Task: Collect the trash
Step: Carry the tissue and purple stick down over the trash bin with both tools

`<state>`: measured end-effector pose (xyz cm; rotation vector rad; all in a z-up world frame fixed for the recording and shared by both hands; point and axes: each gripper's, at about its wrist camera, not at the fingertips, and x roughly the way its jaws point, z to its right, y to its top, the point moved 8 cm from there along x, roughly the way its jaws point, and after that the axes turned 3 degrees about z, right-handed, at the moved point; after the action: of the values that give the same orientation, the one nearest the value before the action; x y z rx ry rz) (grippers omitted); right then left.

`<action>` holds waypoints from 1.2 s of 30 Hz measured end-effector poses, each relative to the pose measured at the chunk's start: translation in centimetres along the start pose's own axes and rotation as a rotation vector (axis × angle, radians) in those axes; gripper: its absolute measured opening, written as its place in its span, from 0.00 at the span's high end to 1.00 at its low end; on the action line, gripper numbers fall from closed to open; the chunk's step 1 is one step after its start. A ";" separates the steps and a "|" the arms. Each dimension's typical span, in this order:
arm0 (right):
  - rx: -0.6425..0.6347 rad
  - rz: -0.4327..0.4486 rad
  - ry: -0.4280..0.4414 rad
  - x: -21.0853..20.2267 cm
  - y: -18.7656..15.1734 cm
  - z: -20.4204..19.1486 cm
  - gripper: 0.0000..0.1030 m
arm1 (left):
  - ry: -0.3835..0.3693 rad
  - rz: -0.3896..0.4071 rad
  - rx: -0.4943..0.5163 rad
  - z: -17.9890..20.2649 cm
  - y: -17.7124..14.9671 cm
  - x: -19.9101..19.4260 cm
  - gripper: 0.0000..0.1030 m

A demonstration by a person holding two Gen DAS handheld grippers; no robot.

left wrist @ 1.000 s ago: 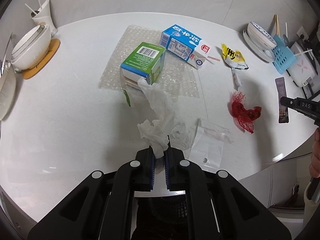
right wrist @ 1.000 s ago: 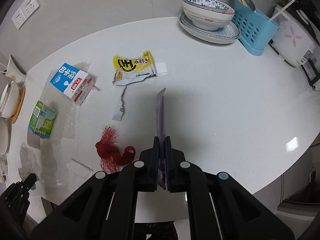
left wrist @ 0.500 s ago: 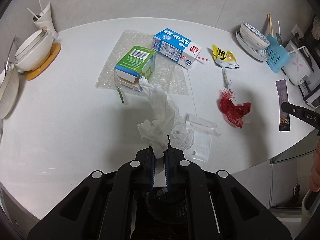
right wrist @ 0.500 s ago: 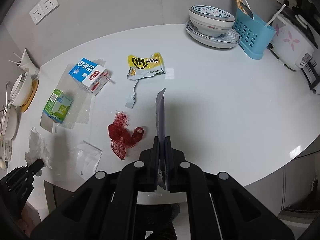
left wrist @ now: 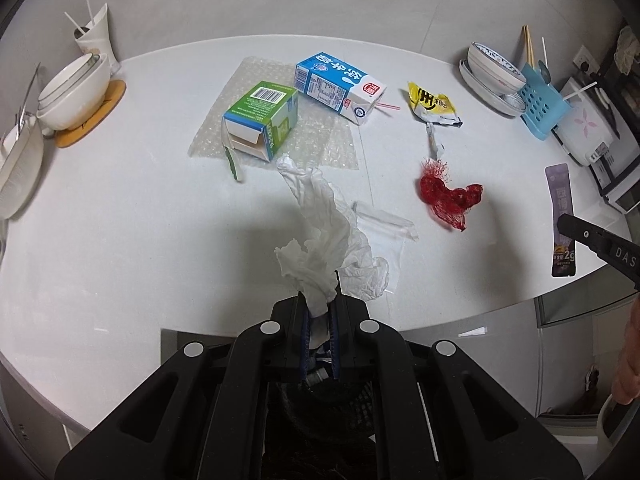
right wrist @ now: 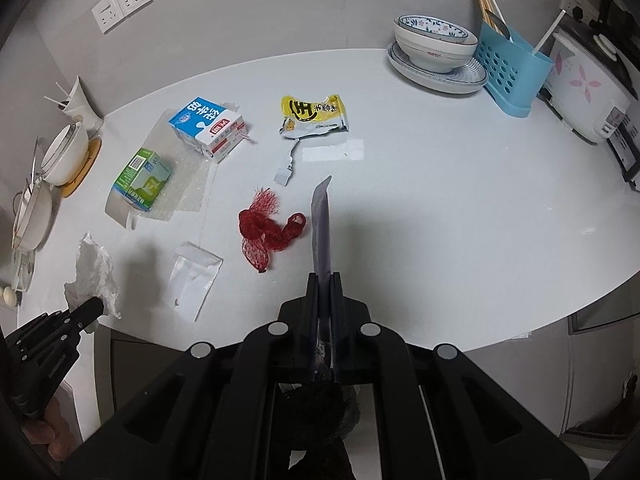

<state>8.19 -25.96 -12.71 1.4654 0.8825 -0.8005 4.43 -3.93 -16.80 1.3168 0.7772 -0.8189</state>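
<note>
**So far: two pieces lifted, most trash left**

A crumpled tissue (left wrist: pixel 320 232) is clamped in the left hand-held gripper (left wrist: pixel 319 308), a purple sachet (right wrist: pixel 322 224) in the right hand-held gripper (right wrist: pixel 324 292). Cartons, wrapper and red netting (right wrist: pixel 272 232) are left on the worktop (right wrist: pixel 440 184).

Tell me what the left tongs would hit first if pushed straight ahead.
Past the held tissue, the left tongs probably meet the clear plastic bag on the table. Height above it is unclear.
</note>
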 end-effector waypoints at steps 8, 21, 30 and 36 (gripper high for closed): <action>-0.029 -0.003 0.026 -0.6 -2.3 -0.7 0.96 | 0.006 -0.004 -0.003 0.7 -2.0 -0.5 0.93; -0.067 -0.042 0.048 -0.6 -6.6 -0.7 0.96 | -0.003 -0.019 0.002 2.5 -5.1 -0.7 0.93; -0.089 -0.061 0.074 -0.6 -9.2 -0.4 0.96 | -0.007 -0.044 0.006 3.7 -8.1 -0.3 0.93; -0.102 -0.090 0.095 -0.2 -11.3 -0.6 0.96 | -0.007 -0.061 0.006 4.2 -10.2 0.2 0.93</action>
<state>-1.79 -25.09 -17.87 1.3913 1.0527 -0.7459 -4.16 -8.81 -21.66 1.3008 0.8132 -0.8743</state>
